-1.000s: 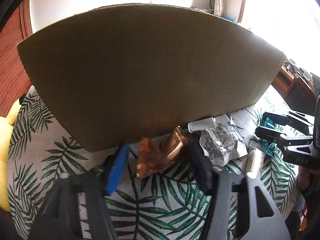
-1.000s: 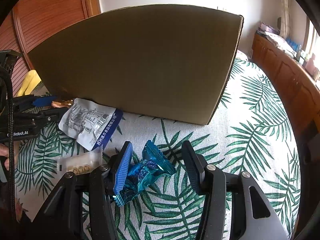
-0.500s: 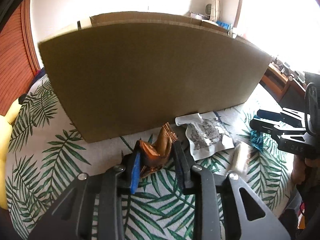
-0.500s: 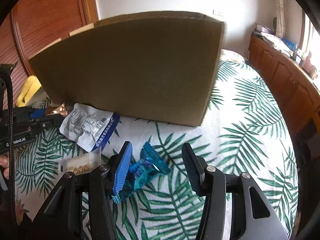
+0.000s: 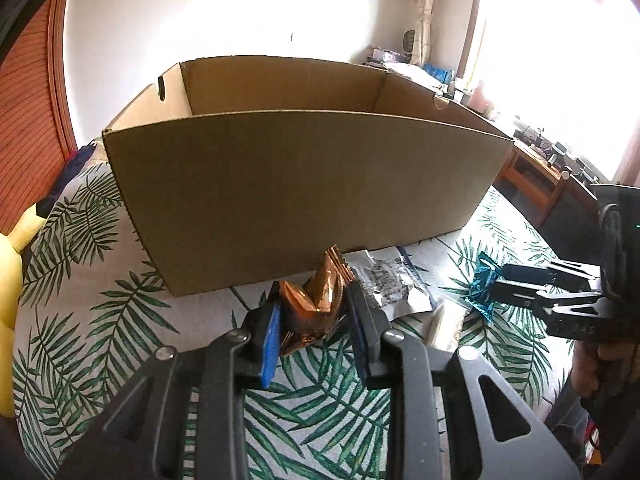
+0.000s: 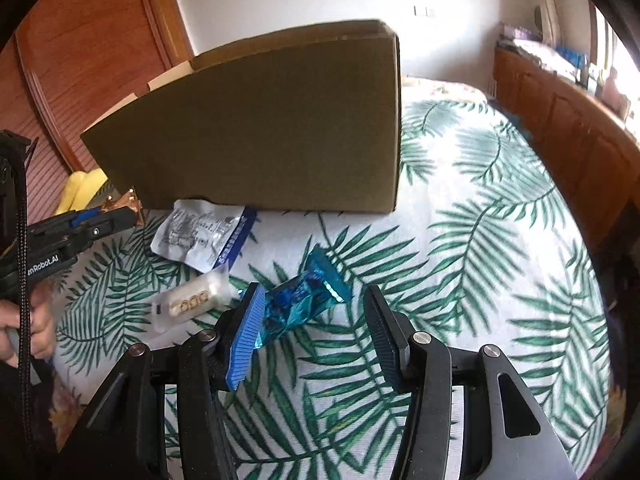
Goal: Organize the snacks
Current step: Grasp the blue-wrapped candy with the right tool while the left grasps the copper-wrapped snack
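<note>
A big open cardboard box [image 5: 296,192] stands on the palm-leaf cloth; it also shows in the right wrist view [image 6: 256,140]. My left gripper [image 5: 314,320] is shut on a copper foil snack [image 5: 320,296] and holds it raised in front of the box's near wall. My right gripper [image 6: 310,332] is open around a blue foil snack [image 6: 304,300] that lies on the cloth, against the left finger. A clear packet with print [image 6: 200,232] and a small white packet [image 6: 190,304] lie between the two grippers.
The palm-leaf cloth [image 6: 480,240] stretches to the right of the box. A wooden sideboard [image 6: 580,128] runs along the right. A yellow soft object [image 5: 12,264] lies at the left edge. A wooden door [image 6: 80,60] stands behind.
My left gripper closed on the copper snack and lifted it, so the box's inside now shows. My right gripper has risen slightly and stays open around the blue snack.
</note>
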The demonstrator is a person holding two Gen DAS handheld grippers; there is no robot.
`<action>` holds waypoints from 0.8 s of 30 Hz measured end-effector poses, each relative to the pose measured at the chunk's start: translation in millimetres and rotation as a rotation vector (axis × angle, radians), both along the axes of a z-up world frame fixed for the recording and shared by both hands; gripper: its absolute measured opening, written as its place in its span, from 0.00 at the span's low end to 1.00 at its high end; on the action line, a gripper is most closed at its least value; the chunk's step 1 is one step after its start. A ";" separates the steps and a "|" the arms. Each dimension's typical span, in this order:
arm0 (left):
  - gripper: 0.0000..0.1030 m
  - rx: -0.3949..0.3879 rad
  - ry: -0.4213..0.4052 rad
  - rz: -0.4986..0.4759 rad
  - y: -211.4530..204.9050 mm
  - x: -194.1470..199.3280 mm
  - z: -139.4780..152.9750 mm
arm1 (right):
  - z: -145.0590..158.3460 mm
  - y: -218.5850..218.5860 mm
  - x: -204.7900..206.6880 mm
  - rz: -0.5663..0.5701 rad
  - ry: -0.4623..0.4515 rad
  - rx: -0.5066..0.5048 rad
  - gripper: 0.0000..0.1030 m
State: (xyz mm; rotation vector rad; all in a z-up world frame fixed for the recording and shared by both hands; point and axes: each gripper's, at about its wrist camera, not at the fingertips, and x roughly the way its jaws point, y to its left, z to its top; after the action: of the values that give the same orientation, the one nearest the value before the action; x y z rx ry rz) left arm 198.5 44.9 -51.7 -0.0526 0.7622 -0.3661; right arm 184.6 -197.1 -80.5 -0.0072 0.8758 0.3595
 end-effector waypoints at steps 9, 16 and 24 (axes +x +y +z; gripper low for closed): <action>0.27 -0.014 -0.007 -0.006 0.7 -1.3 2.1 | -5.9 12.5 13.5 0.000 0.026 -0.007 0.51; 0.27 -0.020 -0.009 -0.009 3.3 -2.0 2.9 | -6.7 26.9 14.3 0.023 0.006 -0.071 0.45; 0.27 -0.020 -0.010 -0.010 -1.1 -2.8 2.9 | -9.0 34.2 6.3 0.050 -0.011 -0.117 0.43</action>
State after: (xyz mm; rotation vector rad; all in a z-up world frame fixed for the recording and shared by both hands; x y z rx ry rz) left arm 195.7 43.8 -48.8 -0.0655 0.7490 -0.3835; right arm 190.8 -162.9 -89.5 -0.1392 0.8856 0.3544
